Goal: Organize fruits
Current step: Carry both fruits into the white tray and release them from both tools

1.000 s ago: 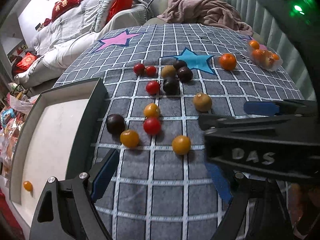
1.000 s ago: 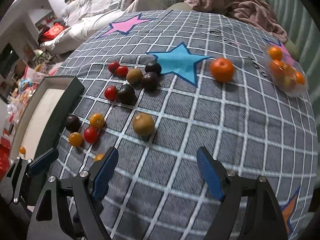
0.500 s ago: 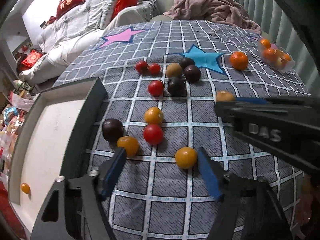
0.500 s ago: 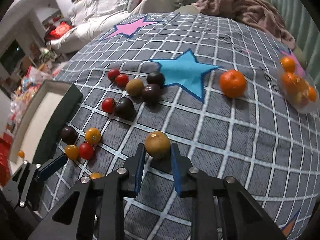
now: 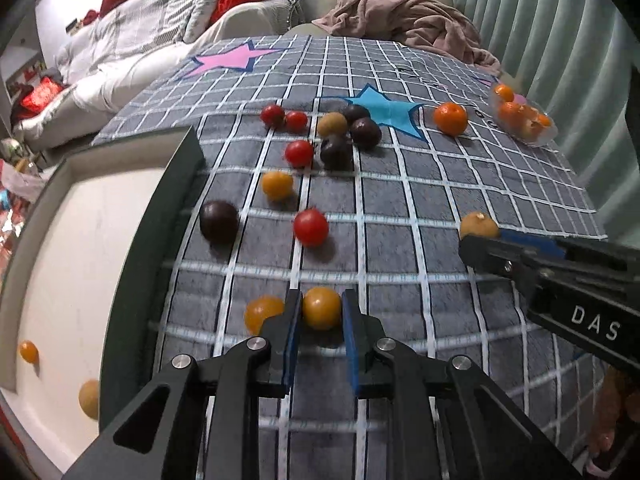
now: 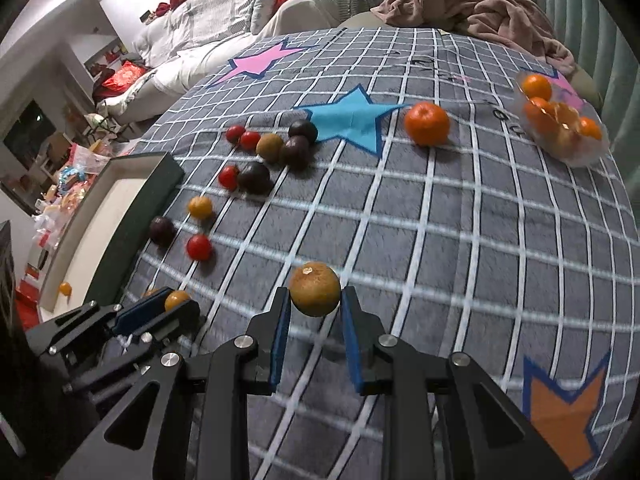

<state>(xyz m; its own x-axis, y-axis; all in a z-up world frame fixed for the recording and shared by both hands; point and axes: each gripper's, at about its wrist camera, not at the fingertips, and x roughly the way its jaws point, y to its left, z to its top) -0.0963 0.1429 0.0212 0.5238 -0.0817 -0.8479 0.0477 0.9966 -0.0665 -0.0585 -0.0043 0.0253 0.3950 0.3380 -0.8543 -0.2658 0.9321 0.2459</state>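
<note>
Fruit is round, so no long axis is shown. An orange-yellow tomato (image 5: 321,308) is clamped between the left gripper (image 5: 320,314) pads, low over the grid cloth (image 5: 400,200). A brown fruit (image 6: 315,289), stem scar at 12 o'clock, is pinched by the right gripper (image 6: 314,312). A tray (image 5: 176,184) lies at 9 o'clock.
</note>
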